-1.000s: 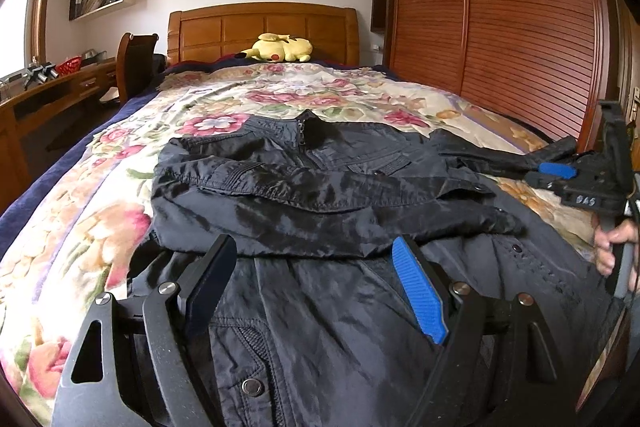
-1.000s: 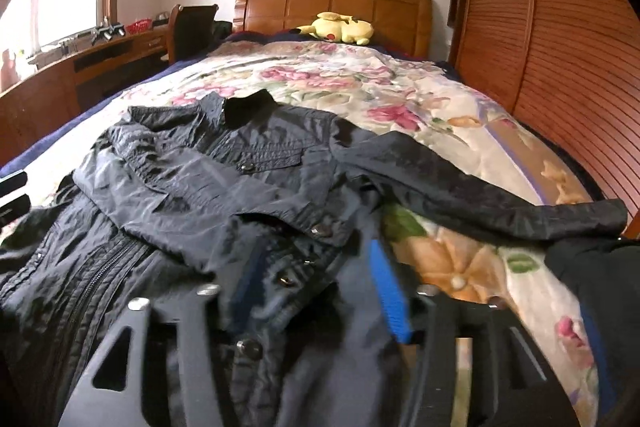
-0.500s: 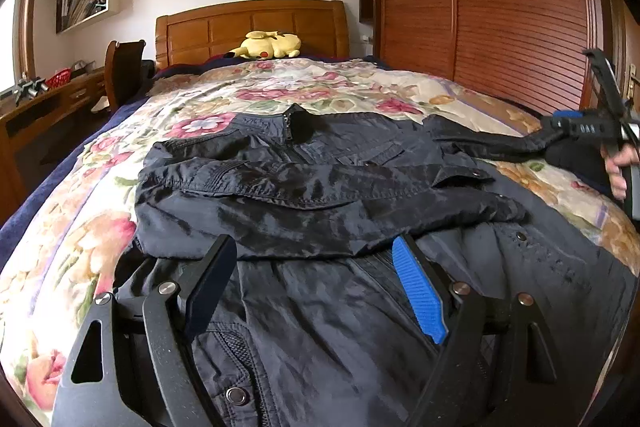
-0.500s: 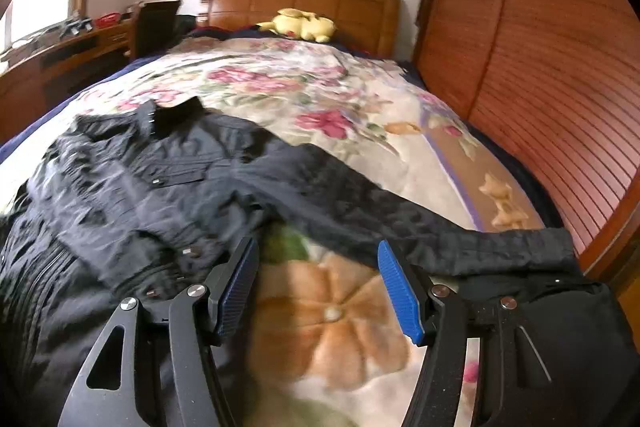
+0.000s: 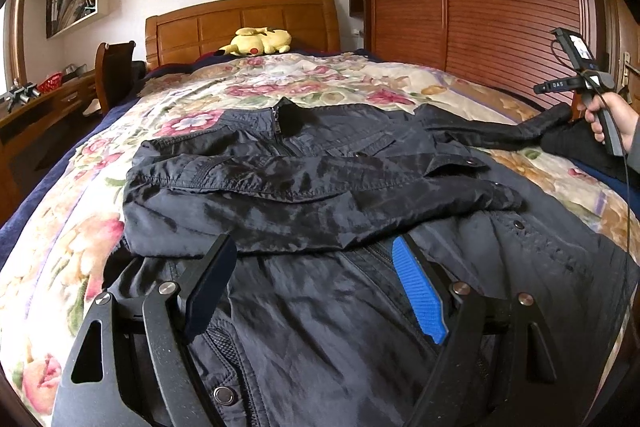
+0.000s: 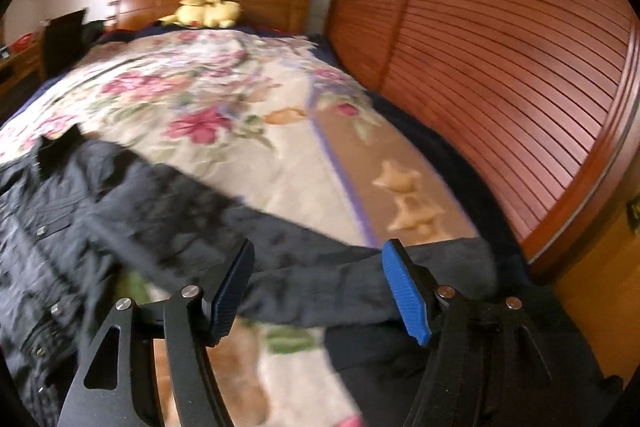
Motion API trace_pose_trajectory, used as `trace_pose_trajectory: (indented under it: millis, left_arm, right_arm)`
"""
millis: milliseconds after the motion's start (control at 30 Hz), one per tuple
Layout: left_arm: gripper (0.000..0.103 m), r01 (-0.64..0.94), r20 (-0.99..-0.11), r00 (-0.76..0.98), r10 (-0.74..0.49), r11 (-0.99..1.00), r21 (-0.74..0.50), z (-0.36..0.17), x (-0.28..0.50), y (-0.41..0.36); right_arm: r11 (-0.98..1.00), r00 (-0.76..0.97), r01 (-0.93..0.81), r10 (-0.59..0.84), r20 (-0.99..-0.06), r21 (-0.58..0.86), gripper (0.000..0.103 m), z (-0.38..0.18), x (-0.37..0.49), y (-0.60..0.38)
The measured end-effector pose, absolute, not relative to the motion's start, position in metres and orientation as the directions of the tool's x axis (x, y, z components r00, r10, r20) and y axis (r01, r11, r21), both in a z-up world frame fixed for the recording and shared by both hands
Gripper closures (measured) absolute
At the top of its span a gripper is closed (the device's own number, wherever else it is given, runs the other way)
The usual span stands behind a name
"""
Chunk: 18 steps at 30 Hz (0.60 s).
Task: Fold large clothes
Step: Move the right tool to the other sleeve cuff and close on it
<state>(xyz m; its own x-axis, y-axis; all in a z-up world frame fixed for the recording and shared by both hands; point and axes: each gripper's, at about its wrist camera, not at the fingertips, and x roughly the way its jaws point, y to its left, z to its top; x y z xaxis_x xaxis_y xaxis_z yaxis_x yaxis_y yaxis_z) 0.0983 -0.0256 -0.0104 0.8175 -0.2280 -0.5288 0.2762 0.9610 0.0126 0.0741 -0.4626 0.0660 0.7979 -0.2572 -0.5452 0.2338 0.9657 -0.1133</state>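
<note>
- The black jacket (image 5: 304, 187) lies spread on the floral bed (image 5: 360, 83), one sleeve already folded across its chest.
- The left gripper (image 5: 312, 283) hovers over the lower front, jaws open and empty.
- The right gripper (image 6: 316, 287), jaws open, straddles the outstretched sleeve (image 6: 304, 259); it should probably close near the cuff and carry it flat across the chest.
- The right wrist view is blurred; the cuff and a dark cloth below merge.

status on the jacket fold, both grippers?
Left gripper open, over jacket. Right gripper open, above outstretched sleeve. Other sleeve already folded across. Nothing in the way.
</note>
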Motion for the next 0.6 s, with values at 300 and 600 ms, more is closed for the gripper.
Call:
trace_pose_trajectory:
  millis: [300,600]
  left_arm:
    - [0.022,0.28,-0.544,0.804,-0.24,0.96,-0.01,-0.014,0.102,-0.024]
    - [0.022,0.282,-0.547,0.803,-0.239,0.959,-0.005,-0.016,0.102,-0.025]
  right_arm:
    - [0.912,0.689,0.397,-0.368,-0.625,-0.1,0.034,0.059,0.102,-0.508]
    - [0.865,0.61,0.494,-0.417,-0.673,-0.088,0.034,0.049,0.11,-0.533]
